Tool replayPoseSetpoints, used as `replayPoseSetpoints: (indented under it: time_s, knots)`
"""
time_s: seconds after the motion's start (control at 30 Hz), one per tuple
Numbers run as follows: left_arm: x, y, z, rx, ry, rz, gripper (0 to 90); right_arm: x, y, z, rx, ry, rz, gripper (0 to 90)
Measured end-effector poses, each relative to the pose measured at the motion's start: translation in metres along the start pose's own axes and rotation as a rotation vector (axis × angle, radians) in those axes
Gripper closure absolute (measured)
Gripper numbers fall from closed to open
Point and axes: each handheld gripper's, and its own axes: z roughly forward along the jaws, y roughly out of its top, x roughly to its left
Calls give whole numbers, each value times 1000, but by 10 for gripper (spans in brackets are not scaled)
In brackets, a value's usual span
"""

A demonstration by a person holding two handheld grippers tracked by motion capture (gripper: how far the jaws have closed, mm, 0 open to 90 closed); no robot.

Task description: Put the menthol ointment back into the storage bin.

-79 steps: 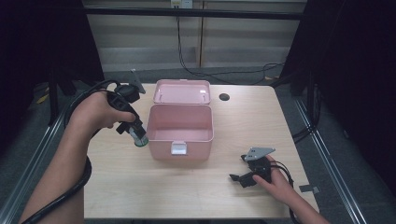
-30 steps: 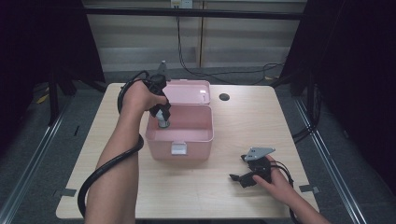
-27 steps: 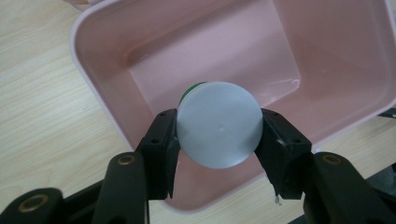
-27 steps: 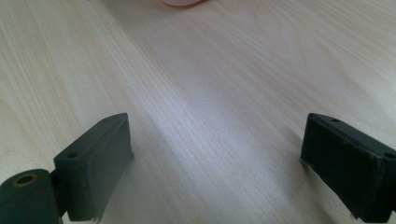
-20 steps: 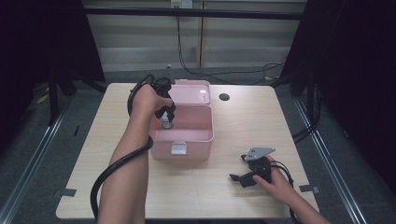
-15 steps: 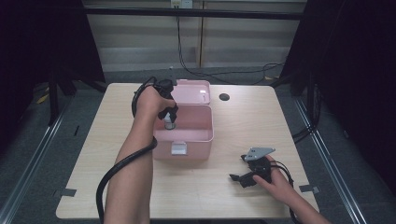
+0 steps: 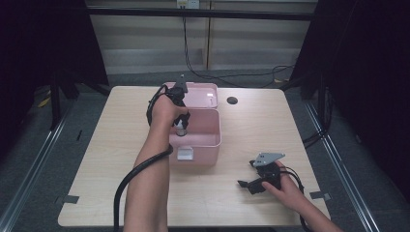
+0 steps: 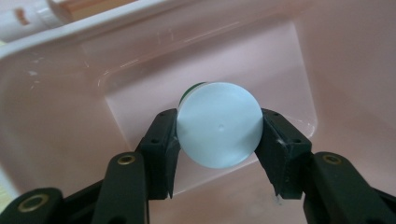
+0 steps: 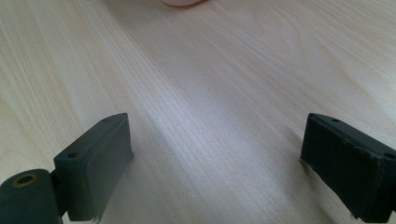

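A pink box (image 7: 200,145) with its lid (image 7: 200,94) thrown back stands mid-table. My left gripper (image 7: 181,126) hangs inside the box, pointing down, shut on a small bottle (image 7: 181,129). In the left gripper view the bottle's round white cap (image 8: 219,124) faces the camera, a green rim behind it, clamped between both pads (image 8: 163,144) above the box's pink floor (image 8: 140,98). My right gripper (image 7: 249,186) rests on the table near the front right, held by a hand, jaws wide open. Bare wood (image 9: 210,107) lies between its pads (image 9: 100,154).
A white latch (image 7: 184,153) sits on the box's front wall. A dark round hole (image 7: 232,100) lies in the tabletop behind and right of the box. A black cable (image 7: 130,183) trails from the left gripper along the forearm. Dark frame posts flank the table.
My left gripper carried the bottle from left of the box up over its rim and down inside it. The right gripper has stayed put.
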Motion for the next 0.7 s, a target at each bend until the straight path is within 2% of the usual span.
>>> replayPoseSetpoints:
  time_s: [0.03,0.3,0.5,0.7]
  knots:
    - [0,1,2,-2,2,-12,504,0,0,0,1,3,2,82]
    - [-1,4,11,-3,5,-15,504,0,0,0,0,4,3,82]
    - [-4,8,18,-25,18,-32,504,0,0,0,-1,4,5,82]
    - [-7,11,26,-27,19,-24,504,0,0,0,-2,1,3,82]
